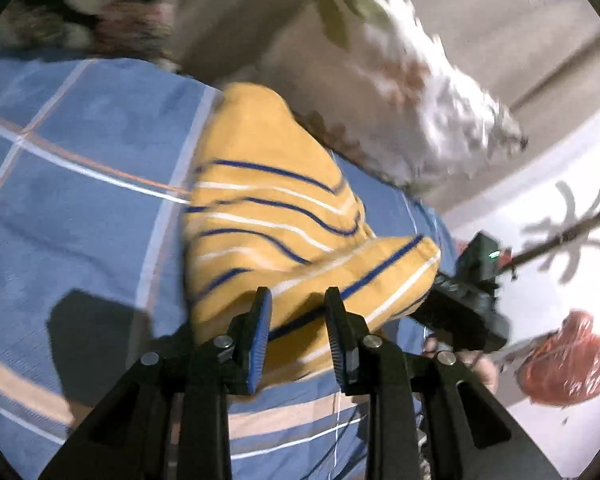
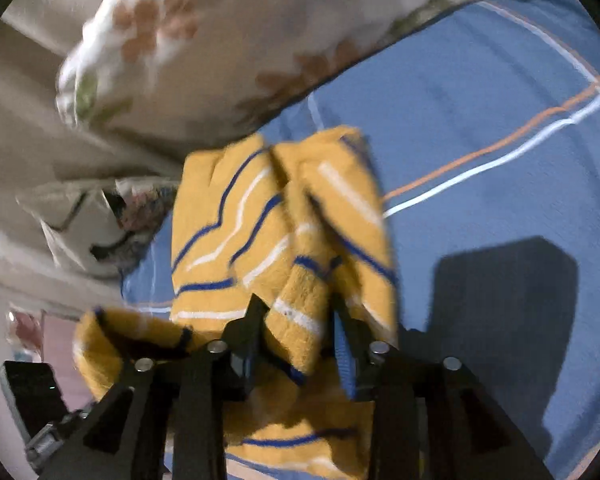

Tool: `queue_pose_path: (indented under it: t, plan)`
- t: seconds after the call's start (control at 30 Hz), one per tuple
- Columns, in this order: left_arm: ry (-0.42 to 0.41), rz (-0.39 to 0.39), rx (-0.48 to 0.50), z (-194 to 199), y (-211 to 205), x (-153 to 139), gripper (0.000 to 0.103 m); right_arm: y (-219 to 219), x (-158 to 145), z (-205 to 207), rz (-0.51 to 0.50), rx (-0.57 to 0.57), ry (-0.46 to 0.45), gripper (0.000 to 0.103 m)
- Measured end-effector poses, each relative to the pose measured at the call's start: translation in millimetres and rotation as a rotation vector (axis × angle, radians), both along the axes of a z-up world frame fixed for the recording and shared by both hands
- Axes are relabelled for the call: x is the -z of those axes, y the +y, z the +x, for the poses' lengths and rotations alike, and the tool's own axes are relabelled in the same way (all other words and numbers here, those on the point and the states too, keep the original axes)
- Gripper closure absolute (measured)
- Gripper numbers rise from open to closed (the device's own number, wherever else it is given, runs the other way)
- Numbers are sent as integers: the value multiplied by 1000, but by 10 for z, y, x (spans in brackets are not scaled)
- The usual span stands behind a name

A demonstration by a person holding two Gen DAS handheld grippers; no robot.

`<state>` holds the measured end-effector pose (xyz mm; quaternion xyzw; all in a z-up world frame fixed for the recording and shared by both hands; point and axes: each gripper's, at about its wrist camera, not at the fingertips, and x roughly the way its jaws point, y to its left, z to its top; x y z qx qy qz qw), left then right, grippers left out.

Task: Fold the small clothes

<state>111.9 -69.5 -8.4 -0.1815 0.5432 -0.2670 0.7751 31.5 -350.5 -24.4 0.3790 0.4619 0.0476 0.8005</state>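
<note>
Nearest, the left tool [image 1: 298, 312] stood apart over a fold of the yellow striped garment [image 1: 268, 208], its pads clear of the cloth. The right tool [image 2: 298, 320] had cloth between its fingers; whether it pinched I could not tell. The garment lay bunched on the blue checked bed [image 1: 80, 168], folding apparently unfinished, with a floral pillow [image 2: 220, 40] beyond.

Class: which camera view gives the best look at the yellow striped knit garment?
The left wrist view: the yellow knit garment with blue and white stripes lies nearly whole on the blue checked sheet. The right wrist view shows it closer, bunched and blurred, partly behind the gripper.
</note>
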Motion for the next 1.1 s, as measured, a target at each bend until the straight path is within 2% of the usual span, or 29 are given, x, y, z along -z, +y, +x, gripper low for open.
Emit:
queue_pose_path:
  t: [0.13,0.27,0.37,0.43,0.53,0.6,0.7,0.77,0.87,1.0,1.03,1.1]
  plan:
    - [18,70,59,-40,-316,170,75,-84,-335,-125,-133,48,-54,62]
    - [12,100,69,-104,-414,259,75,-19,-646,-138,-77,-2,-147,62]
    - [0,108,70,-139,-410,226,75,128,-706,-69,-56,-77,-155,67]
    - [0,103,75,-191,-365,186,75,340,-656,-23,-41,-143,-150,79]
    - [19,63,75,-318,-204,89,75,633,-532,-92,-91,-251,-118,82]
    - [24,31,70,-377,-103,22,75,791,-452,-191,-158,-332,-94,82]
    - [-4,41,41,-356,-8,-63,74,886,-223,-392,-341,-415,-11,83]
    - [-7,59,21,-276,-6,-43,74,764,-94,-452,-361,-386,29,83]
    - [-15,72,8,-147,-88,50,73,532,-3,-467,-245,-317,51,82]
    - [10,132,40,-142,-266,278,73,611,-20,-500,-295,-331,39,82]
    - [0,161,43,-179,-307,339,73,631,-36,-519,-304,-332,35,82]
    - [-29,161,34,-230,-312,366,72,612,-31,-524,-285,-321,32,82]
